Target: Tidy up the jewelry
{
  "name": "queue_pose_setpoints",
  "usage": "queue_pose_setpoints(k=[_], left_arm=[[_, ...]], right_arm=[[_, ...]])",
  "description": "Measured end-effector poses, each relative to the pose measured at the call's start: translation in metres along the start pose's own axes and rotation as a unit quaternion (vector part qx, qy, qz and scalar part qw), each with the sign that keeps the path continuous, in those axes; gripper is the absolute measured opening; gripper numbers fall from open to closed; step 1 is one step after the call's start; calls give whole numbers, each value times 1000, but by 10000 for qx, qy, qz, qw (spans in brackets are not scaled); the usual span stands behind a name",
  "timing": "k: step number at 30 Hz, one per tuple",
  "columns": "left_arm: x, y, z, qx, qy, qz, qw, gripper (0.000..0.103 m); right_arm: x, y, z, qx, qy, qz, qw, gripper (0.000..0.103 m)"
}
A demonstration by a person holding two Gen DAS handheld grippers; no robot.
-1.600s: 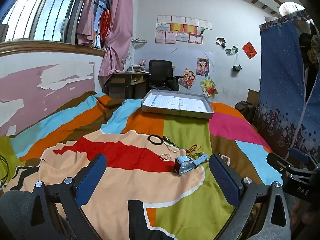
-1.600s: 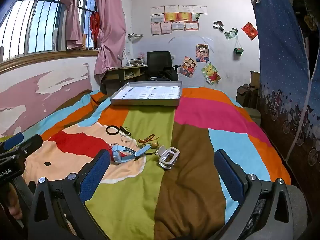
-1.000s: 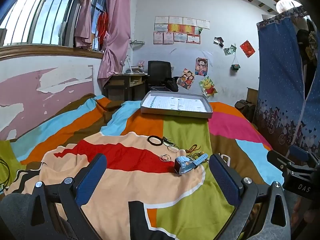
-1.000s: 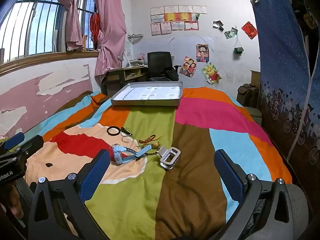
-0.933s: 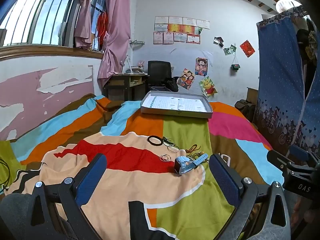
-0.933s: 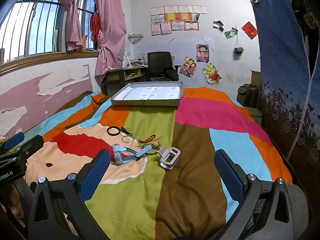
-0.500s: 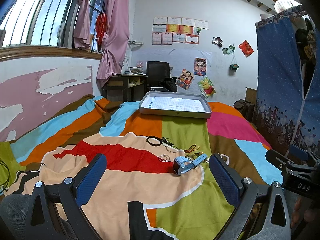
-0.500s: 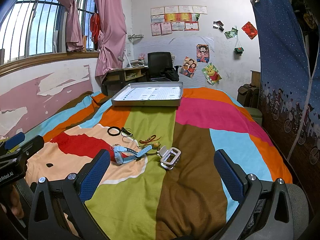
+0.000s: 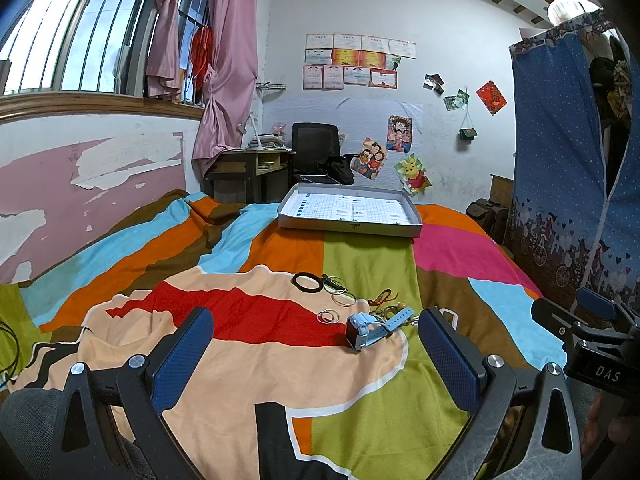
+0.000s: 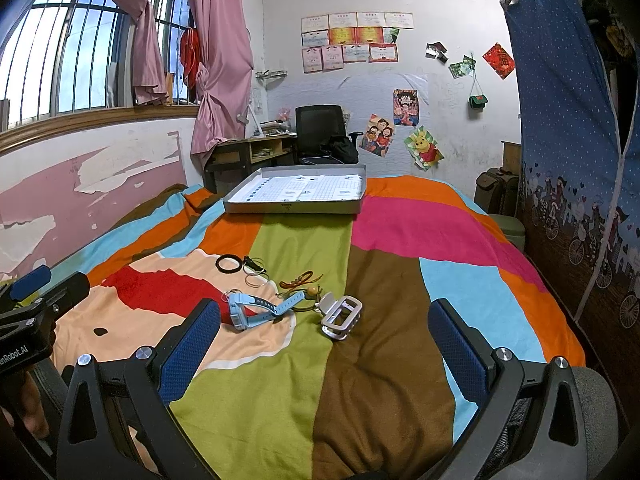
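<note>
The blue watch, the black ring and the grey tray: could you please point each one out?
blue watch [image 10: 239, 313]: right wrist view, on its case.
black ring [image 9: 307, 282]: left wrist view, on its near rim.
grey tray [image 10: 296, 208]: right wrist view, on its front wall.

A loose cluster lies mid-bedspread: a black ring [image 10: 229, 263], thin silver bangles [image 10: 254, 279], a light blue watch [image 10: 256, 311] on its side, a brown beaded cord [image 10: 301, 280], a silver clip [image 10: 341, 315]; a grey shallow tray [image 10: 296, 206] sits near the far edge
</note>
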State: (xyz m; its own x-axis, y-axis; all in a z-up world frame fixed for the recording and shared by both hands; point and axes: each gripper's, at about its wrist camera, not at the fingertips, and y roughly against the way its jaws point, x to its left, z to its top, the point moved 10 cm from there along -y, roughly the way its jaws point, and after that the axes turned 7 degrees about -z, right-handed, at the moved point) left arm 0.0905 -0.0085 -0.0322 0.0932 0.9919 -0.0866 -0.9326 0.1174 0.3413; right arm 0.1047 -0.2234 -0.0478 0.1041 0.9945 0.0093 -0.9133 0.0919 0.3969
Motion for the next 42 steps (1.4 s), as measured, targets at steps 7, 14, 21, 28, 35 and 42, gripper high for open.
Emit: queue_pose_setpoints(k=[7,14,21,28,35,42], left_arm=[[0,0,0,-2,-4,3,10000,103],[-1,0,0,-2,-5,5,10000,103],[0,0,0,-7,-13,4,10000,103],[0,0,0,-7,-14,4,10000,103],[-2,0,0,-8,-18,7,10000,103],[-1,1,2,-7,-43,-8,10000,103]], right_arm=[[0,0,0,-4,-9,3,10000,102],[0,0,0,-5,-14,6,10000,102],[0,0,0,-5,-18,6,10000,102],[-1,1,0,-12,-23,8,10000,102],[-1,1,0,-11,-27,11,10000,102],[-2,1,0,-28,-42,-13,10000,102]])
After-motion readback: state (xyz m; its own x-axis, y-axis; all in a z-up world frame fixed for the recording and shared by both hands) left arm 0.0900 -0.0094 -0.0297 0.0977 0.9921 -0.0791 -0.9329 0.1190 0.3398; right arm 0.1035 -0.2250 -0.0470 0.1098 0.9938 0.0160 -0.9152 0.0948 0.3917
